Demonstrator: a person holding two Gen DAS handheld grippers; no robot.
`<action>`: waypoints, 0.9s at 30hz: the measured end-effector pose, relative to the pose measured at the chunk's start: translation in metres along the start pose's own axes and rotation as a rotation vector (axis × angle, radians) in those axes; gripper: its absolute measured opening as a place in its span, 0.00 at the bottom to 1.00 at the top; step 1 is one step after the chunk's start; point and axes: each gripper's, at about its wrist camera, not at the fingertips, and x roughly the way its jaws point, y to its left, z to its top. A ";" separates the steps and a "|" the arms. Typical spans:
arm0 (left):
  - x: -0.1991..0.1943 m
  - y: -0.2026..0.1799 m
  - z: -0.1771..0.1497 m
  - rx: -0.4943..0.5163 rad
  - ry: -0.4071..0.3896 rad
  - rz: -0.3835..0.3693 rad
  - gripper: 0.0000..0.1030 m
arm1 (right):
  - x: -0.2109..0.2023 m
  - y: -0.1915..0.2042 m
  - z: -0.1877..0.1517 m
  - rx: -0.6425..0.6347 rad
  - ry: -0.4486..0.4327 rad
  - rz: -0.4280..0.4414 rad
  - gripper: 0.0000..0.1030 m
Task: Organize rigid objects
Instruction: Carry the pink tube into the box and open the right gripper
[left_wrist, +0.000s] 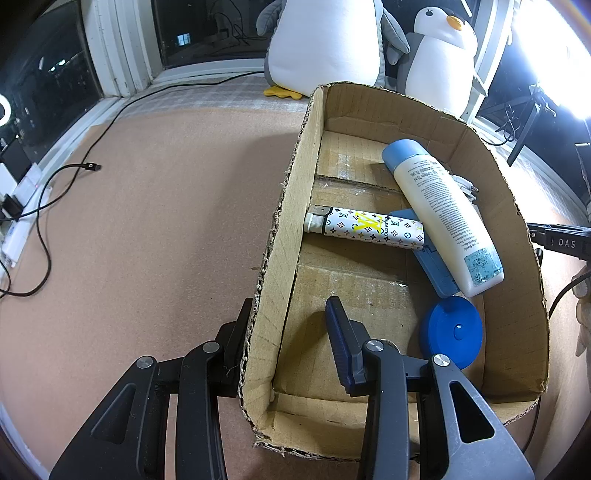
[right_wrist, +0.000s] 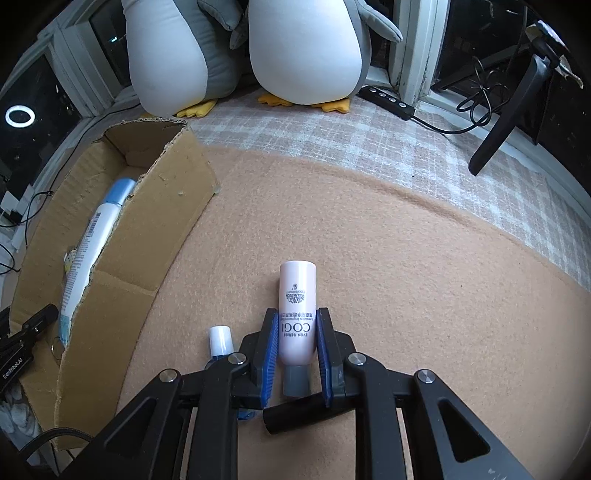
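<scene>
A cardboard box (left_wrist: 280, 236) lies on the tan mat; it also shows in the right wrist view (right_wrist: 110, 291). Inside are a patterned lighter (left_wrist: 365, 230), a white bottle with a blue cap (left_wrist: 439, 210), a flat blue item (left_wrist: 432, 266) and a round blue lid (left_wrist: 452, 330). My left gripper (left_wrist: 291, 317) is open and straddles the box's left wall, one finger outside and one inside. My right gripper (right_wrist: 295, 350) is shut on a pink COGI tube (right_wrist: 296, 306), whose grey cap points toward the camera. A small blue bottle with a white cap (right_wrist: 220, 341) lies on the mat beside its left finger.
Two plush penguins (right_wrist: 295, 48) sit at the back by the window. A black cable (left_wrist: 74, 170) runs across the mat on the left. A power strip (right_wrist: 388, 101) and a black stand (right_wrist: 509, 114) are at the back right.
</scene>
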 end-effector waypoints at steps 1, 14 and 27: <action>0.000 0.000 0.000 0.001 0.000 0.000 0.36 | -0.001 -0.001 0.000 0.005 -0.003 -0.002 0.17; 0.000 0.000 0.000 0.001 0.000 0.000 0.36 | -0.041 0.009 0.003 0.000 -0.088 0.017 0.17; 0.001 -0.001 0.000 -0.001 0.000 -0.002 0.36 | -0.076 0.059 0.009 -0.083 -0.151 0.102 0.17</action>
